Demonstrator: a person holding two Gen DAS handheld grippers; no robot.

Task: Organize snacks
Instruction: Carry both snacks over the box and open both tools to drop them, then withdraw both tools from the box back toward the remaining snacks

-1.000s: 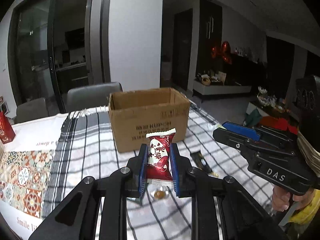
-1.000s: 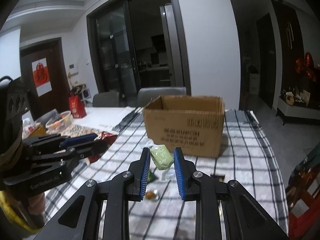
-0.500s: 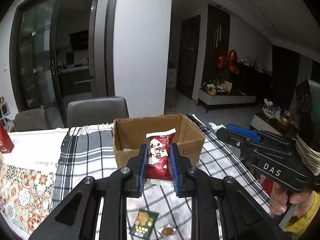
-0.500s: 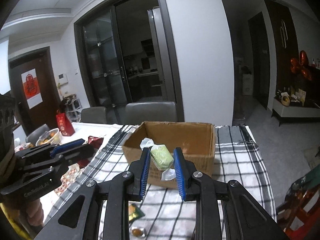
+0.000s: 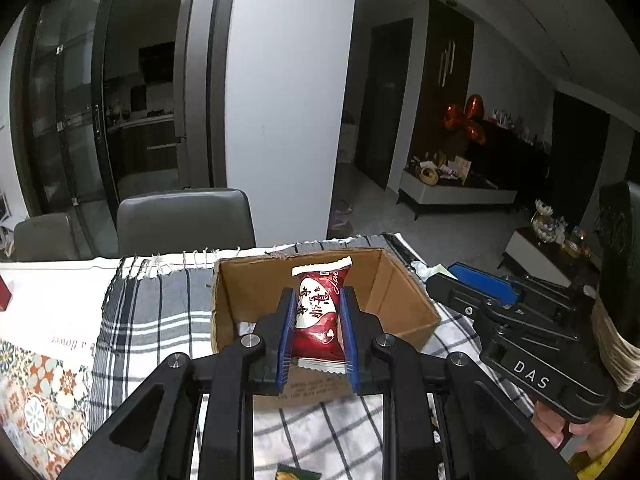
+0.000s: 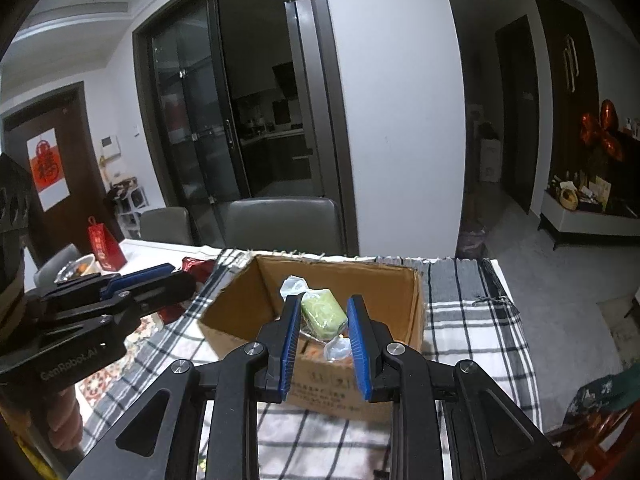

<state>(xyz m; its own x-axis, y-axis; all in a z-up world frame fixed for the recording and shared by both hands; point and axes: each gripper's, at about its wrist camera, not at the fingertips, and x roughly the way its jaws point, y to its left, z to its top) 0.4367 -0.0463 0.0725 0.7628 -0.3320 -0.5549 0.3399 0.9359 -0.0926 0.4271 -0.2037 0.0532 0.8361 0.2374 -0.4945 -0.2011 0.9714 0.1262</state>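
My left gripper [image 5: 318, 300] is shut on a red and white snack packet [image 5: 319, 314] and holds it over the open cardboard box [image 5: 396, 284]. My right gripper [image 6: 323, 308] is shut on a green wrapped snack [image 6: 323, 312] and holds it over the same box [image 6: 236, 304]. Each gripper shows in the other's view: the right one [image 5: 480, 284] at the box's right side, the left one [image 6: 136, 280] at its left side. Some orange snacks show low inside the box.
The box stands on a black and white checked cloth [image 5: 160, 312] on a table. A green packet [image 5: 296, 474] lies on the cloth near me. Grey chairs [image 5: 184, 220] stand behind the table. A red bag [image 6: 104, 248] and a bowl [image 6: 78, 268] are at the far left.
Both grippers have risen and moved forward with their snacks, from in front of the box to above its opening. The loose snacks on the cloth have dropped out of view.
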